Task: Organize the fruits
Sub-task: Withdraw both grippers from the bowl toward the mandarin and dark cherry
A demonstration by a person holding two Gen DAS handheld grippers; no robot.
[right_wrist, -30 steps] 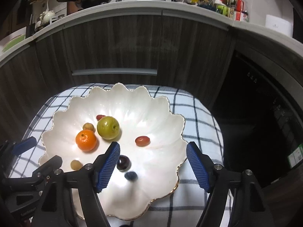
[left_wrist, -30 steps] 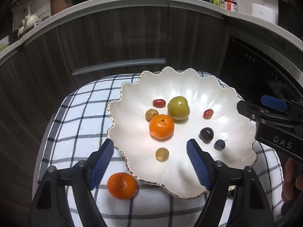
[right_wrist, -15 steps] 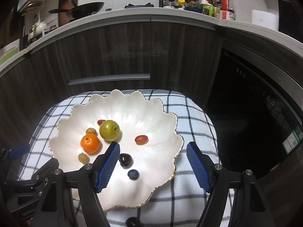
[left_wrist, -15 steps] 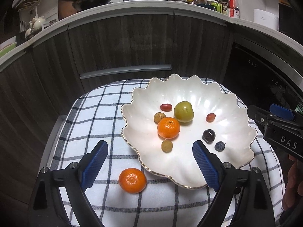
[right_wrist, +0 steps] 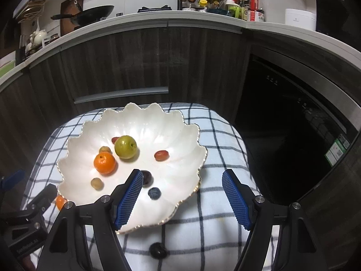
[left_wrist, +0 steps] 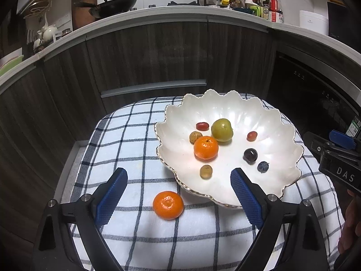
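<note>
**Both grippers drawn back from the bowl; two fruits left outside it**

Left wrist view. Compared with a second ago, the scalloped white bowl (left_wrist: 282, 135) is seen from farther off and more of the checked cloth (left_wrist: 126, 140) is exposed, so the left gripper (left_wrist: 179, 194) is judged to have been pulled back. Its jaws have just been opening and now stand wide, with nothing pressed between the pads; a loose mandarin (left_wrist: 168, 205) lies on the cloth in the gap between them, just outside the bowl's near rim. Inside the bowl are gathered a second mandarin (left_wrist: 205, 147), a green plum-like fruit (left_wrist: 221, 129), two red grape-like fruits (left_wrist: 202, 126) (left_wrist: 252, 135), a dark plum (left_wrist: 250, 155), a blueberry (left_wrist: 262, 166) and two small tan fruits (left_wrist: 195, 136) (left_wrist: 205, 171). The loose mandarin is taken as the likeliest next pick, since the open jaws already frame it.

Right wrist view. The bowl has likewise receded in this view. The right gripper (right_wrist: 181, 199) is held at a moderate opening, unchanged, and empty; its left pad overlaps the dark plum in the picture only. What is shown here and not in the other view is a dark round fruit (right_wrist: 158, 250) on the cloth below the bowl's near edge, outside it. The loose mandarin appears only as an orange sliver at the left, partly hidden by the left gripper. Two fruits are therefore judged still to be placed.
</note>
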